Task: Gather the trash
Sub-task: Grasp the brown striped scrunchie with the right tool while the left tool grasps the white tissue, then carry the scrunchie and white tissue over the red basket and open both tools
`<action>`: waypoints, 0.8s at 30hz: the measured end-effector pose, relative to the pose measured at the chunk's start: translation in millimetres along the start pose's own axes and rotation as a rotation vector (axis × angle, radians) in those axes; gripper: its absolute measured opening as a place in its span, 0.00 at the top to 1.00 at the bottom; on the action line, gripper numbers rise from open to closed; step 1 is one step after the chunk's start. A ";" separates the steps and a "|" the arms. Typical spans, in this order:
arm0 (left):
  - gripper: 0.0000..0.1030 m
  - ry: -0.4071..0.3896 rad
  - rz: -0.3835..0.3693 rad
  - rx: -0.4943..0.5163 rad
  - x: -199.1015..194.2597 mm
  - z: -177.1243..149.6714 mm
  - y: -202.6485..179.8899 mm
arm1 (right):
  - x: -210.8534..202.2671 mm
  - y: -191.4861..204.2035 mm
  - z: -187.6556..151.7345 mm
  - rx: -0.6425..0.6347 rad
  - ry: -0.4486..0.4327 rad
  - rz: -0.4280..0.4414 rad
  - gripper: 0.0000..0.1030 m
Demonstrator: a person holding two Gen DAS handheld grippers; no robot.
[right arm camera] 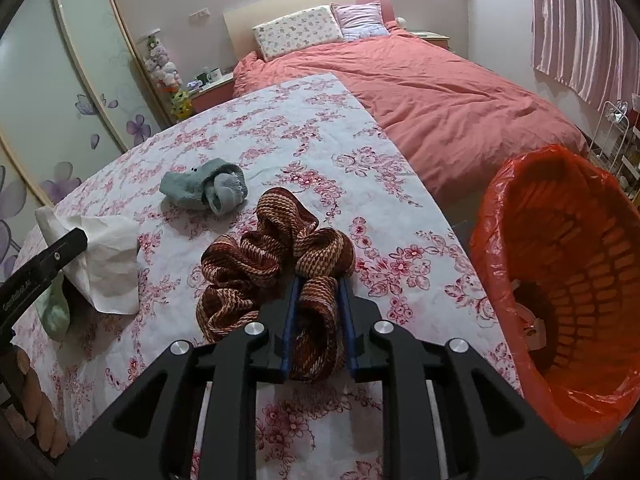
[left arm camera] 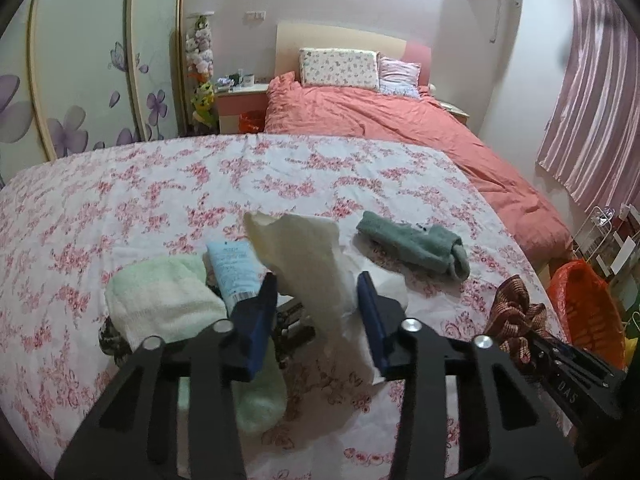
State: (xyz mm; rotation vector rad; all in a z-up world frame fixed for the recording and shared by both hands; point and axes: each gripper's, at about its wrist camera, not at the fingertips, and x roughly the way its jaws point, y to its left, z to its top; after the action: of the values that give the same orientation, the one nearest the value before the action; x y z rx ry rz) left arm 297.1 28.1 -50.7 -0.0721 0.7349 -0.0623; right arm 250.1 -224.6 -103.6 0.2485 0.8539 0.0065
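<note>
- Tissue (left arm camera: 308, 264), crumpled and white, stands lifted between the left gripper's (left arm camera: 316, 300) jaws, above the floral tabletop (left arm camera: 120, 200).
- Right gripper (right arm camera: 318, 304) clamps a brown scrunchie (right arm camera: 272, 252) near the tabletop's right edge, beside the orange-lined bin (right arm camera: 568, 264).

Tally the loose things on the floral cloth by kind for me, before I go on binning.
Tissue paper: 1, a white sheet in the left gripper.
Rolled socks or cloths: 2, pale green and grey-green.
Scrunchie: 1, brown woven, in the right gripper.
Tube: 1, light blue.
Total: 5. Something dark under the tissue is unclear.
</note>
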 end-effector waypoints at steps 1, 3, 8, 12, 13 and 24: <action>0.65 -0.008 -0.008 0.004 -2.2 0.4 -0.6 | -1.1 0.3 -0.3 -0.002 -0.004 0.003 0.86; 0.67 -0.021 -0.014 0.009 -5.9 2.0 -2.0 | -4.1 0.1 -0.8 -0.005 -0.012 0.012 0.87; 0.68 -0.050 -0.028 0.017 -18.9 5.3 -6.3 | -16.8 1.3 0.7 -0.010 -0.047 0.031 0.88; 0.68 -0.074 -0.042 0.023 -33.2 8.7 -12.6 | -29.8 0.8 3.2 -0.008 -0.077 0.040 0.89; 0.68 -0.080 -0.046 0.025 -36.8 9.4 -14.4 | -34.5 0.3 3.7 -0.008 -0.088 0.040 0.89; 0.68 -0.154 -0.095 0.074 -81.1 11.2 -47.0 | -91.4 -13.9 12.8 0.007 -0.224 0.037 0.89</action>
State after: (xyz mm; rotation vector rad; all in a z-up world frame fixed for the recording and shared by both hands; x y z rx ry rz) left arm 243.1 -11.6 15.8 -0.0407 0.5749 -0.1729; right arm 198.2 -250.5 -30.4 0.2665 0.6267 0.0099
